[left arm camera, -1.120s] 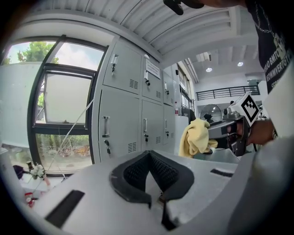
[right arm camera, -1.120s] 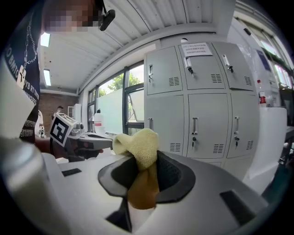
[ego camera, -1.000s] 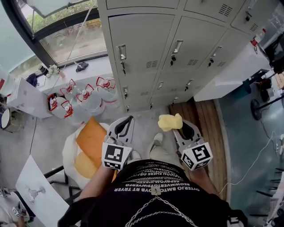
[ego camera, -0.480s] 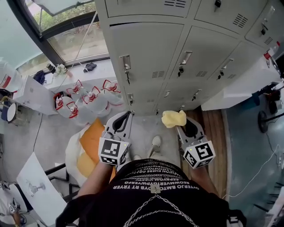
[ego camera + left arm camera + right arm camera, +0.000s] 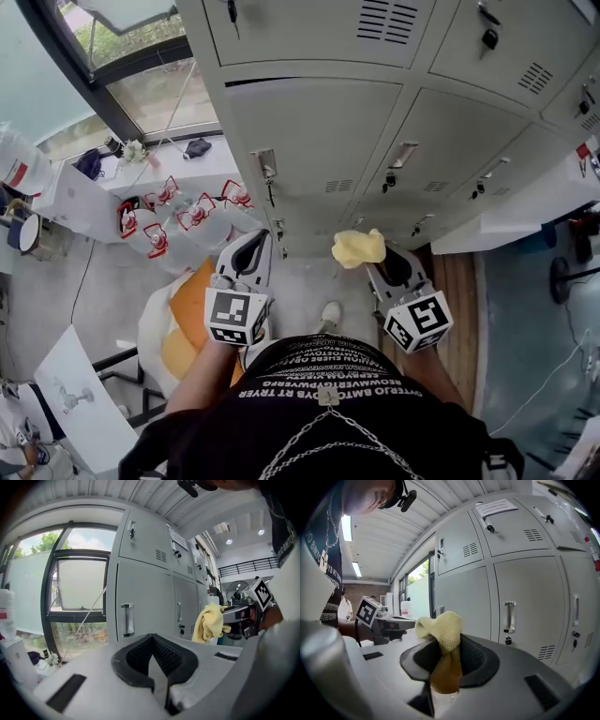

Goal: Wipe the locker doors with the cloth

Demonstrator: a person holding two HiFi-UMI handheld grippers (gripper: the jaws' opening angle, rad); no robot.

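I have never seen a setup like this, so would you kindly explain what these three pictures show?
No robot here: a person stands facing grey lockers and holds a gripper in each hand. One picture comes from a camera on the person's head, looking down; the other two come from cameras riding on each gripper, looking along its jaws. The left gripper is shut and empty. The right gripper is clamped on a yellow cloth, not yet touching a door. The marked cube on each gripper is part of it. Water jugs stand on the floor by the window.
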